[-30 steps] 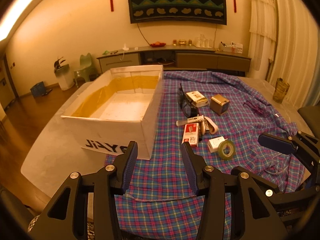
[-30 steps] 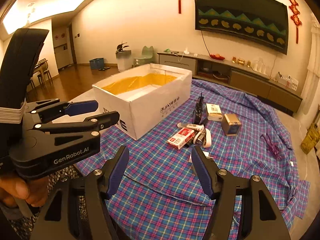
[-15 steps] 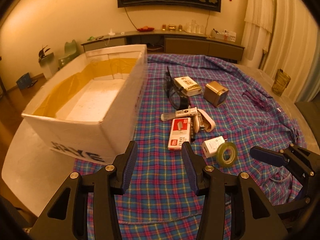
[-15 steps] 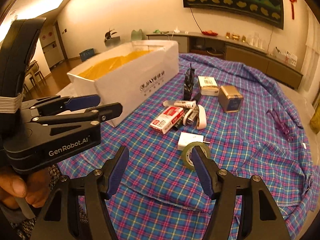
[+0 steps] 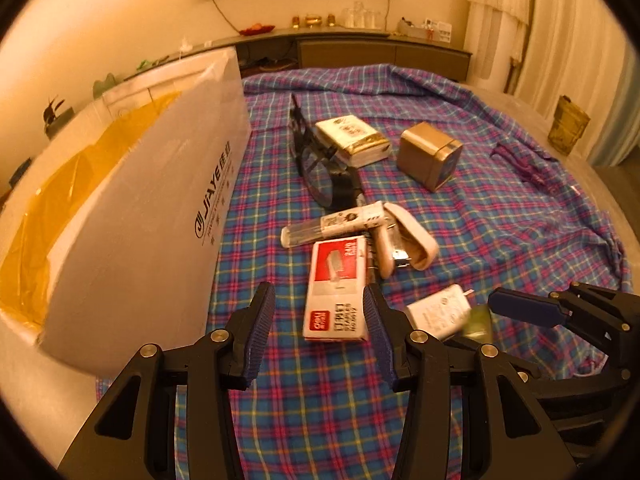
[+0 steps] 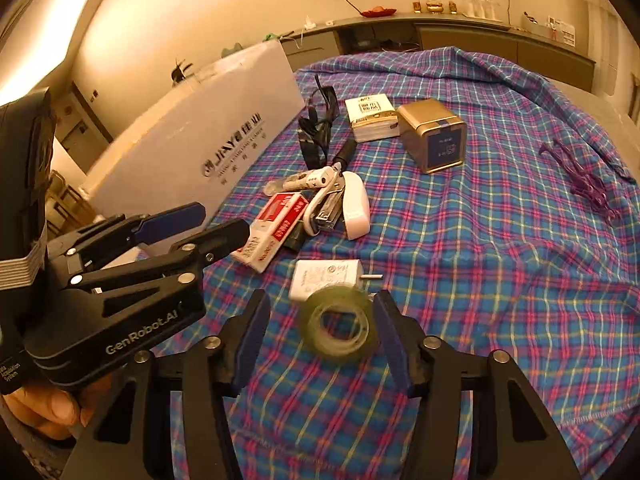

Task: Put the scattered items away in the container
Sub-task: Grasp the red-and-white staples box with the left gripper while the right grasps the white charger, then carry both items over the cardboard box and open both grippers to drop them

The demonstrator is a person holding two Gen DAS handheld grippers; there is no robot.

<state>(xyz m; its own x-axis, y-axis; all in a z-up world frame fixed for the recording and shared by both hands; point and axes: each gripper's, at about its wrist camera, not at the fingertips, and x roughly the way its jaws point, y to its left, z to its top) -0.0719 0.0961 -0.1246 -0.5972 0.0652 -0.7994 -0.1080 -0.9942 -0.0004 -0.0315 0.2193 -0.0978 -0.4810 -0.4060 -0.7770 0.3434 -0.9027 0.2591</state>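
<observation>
Hovered low over the near part of the cloth (image 5: 500,216), both grippers wide apart and holding nothing. Left gripper (image 5: 318,330) lined up on the red box (image 5: 338,288), its near end between the fingers but untouched; right gripper (image 6: 320,330) straddled the tape (image 6: 338,326), which leaned by the charger (image 6: 326,280). Box (image 5: 132,216) stood along the cloth's left edge, open; nothing seen inside, though much of its floor was hidden. Stapler (image 6: 352,204), tube (image 5: 332,226), tin (image 6: 434,136) and pack (image 6: 370,116) lay mid-cloth, nothing yet tidied. Risks, as judged: tape rolling or tipping out of a squeeze across its rim; charger nudged by the right finger; cloth bunched under fingers pressed too low; grippers colliding, being near each other.
</observation>
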